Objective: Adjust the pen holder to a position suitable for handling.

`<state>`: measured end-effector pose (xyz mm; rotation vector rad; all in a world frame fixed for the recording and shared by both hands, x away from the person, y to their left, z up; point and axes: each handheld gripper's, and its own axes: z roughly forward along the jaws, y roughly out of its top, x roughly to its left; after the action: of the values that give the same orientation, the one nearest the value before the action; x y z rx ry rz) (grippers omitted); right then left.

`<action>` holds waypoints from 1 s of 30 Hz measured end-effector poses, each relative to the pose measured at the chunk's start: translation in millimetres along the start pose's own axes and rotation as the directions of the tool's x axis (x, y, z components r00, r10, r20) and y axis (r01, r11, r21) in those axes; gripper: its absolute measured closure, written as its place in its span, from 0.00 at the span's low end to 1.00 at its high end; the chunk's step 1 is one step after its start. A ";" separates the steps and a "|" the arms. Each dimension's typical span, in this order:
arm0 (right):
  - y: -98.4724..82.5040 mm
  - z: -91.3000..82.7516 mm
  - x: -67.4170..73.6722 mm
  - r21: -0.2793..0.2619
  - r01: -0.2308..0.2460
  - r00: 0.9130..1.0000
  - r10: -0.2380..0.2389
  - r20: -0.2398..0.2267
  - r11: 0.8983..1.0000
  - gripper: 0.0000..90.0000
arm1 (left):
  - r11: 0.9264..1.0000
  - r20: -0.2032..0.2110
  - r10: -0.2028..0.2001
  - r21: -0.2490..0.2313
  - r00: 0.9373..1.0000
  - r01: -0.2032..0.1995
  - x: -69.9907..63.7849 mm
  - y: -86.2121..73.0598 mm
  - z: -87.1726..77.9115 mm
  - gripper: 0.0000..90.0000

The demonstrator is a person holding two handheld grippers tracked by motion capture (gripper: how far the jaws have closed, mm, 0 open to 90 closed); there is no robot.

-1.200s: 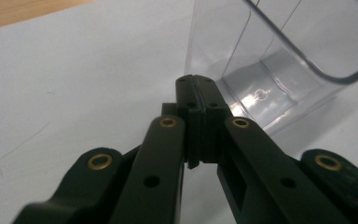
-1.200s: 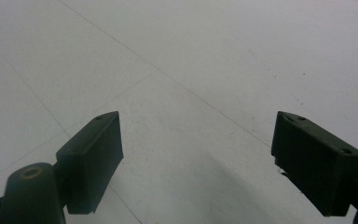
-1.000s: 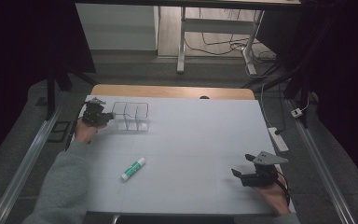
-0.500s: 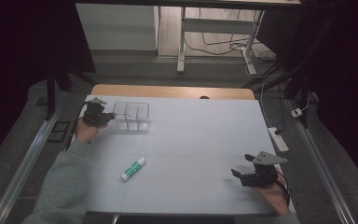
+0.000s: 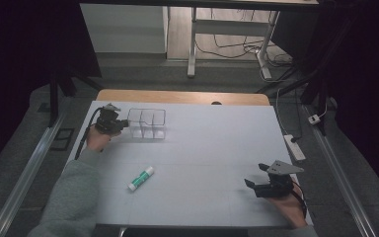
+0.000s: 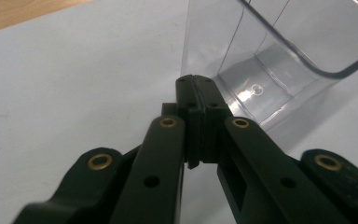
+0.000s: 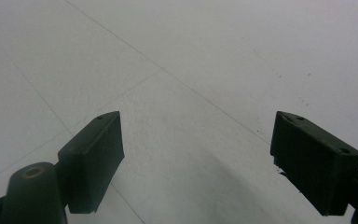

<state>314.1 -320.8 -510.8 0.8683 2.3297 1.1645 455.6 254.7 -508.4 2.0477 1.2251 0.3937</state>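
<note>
The work looked barely begun. The clear divided organizer (image 5: 147, 123) stood near the far left corner of the tabletop (image 5: 202, 148), just to the right of the left tool (image 5: 123, 123), and its compartments held nothing that could be made out. In the left gripper view the organizer's clear wall (image 6: 270, 70) rose right at the tips of the left tool (image 6: 196, 84), whose jaws were pressed flat together with nothing between them; whether the tips actually touched the plastic could not be told. My reading was that this tool was nudging or steadying the organizer rather than gripping it.

The glue stick (image 5: 141, 178), white with a green cap, lay on its side well nearer the person than the left tool and well to the left of the right tool (image 5: 256, 185). It was untouched and outside the organizer, so picking it up and putting it in a compartment probably remained to be done.

The right tool (image 7: 196, 154) sat low over bare tabletop, jaws standing wide apart and holding nothing.

The tabletop was a pale grey sheet with faint seam lines, a wooden edge (image 5: 177, 96) showing beyond the left tool. The room around was dim, with a table frame (image 5: 227, 29) and loose cables (image 5: 237, 49) on the floor behind, and a power strip (image 5: 295, 147) beyond the right tool.
</note>
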 end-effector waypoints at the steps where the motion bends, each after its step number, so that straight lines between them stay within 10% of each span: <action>1: 0.0 0.1 0.0 0.001 0.001 1.000 -0.001 0.000 1.000 0.19 | 1.000 0.001 0.003 0.002 1.000 -0.003 -1.1 0.8 0.3 0.99; 30: 0.0 -0.3 0.5 0.002 0.003 1.000 -0.003 0.003 1.000 0.20 | 0.998 0.062 0.065 -0.002 0.996 -0.065 -35.9 18.1 17.7 0.99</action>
<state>313.6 -320.7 -510.6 0.8664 2.3292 1.1589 459.3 211.1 -504.8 2.0887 1.1238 0.3576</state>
